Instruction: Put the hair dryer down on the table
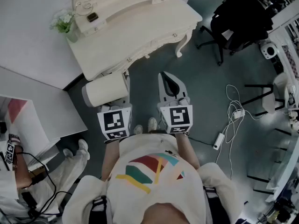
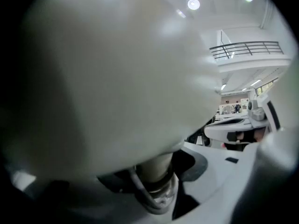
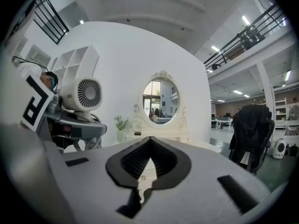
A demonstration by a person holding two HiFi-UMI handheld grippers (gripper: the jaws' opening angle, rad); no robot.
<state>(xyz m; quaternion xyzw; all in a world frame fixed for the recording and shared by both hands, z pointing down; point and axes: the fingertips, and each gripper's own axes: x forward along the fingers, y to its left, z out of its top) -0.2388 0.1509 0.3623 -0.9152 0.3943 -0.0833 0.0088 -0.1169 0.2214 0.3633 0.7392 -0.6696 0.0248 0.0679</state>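
Observation:
A white hair dryer [image 1: 104,89] hangs above the floor just in front of the white dressing table [image 1: 154,20]. My left gripper [image 1: 120,88] is shut on its handle. In the left gripper view the dryer's body [image 2: 103,78] fills most of the picture, and its handle [image 2: 156,171] runs down between the jaws. My right gripper [image 1: 165,76] is beside it on the right, shut and holding nothing, with its tips meeting [image 3: 149,141]. The right gripper view shows the dryer [image 3: 81,94] at the left with its rear grille facing the camera.
On the dressing table stand an oval mirror [image 3: 159,101], a small vase of flowers [image 1: 65,24] and a small dark item [image 1: 92,17]. An office chair with a black jacket [image 1: 238,17] is at the right. Cables and a power strip [image 1: 219,139] lie on the floor. Another person's shoes [image 1: 77,150] are at the lower left.

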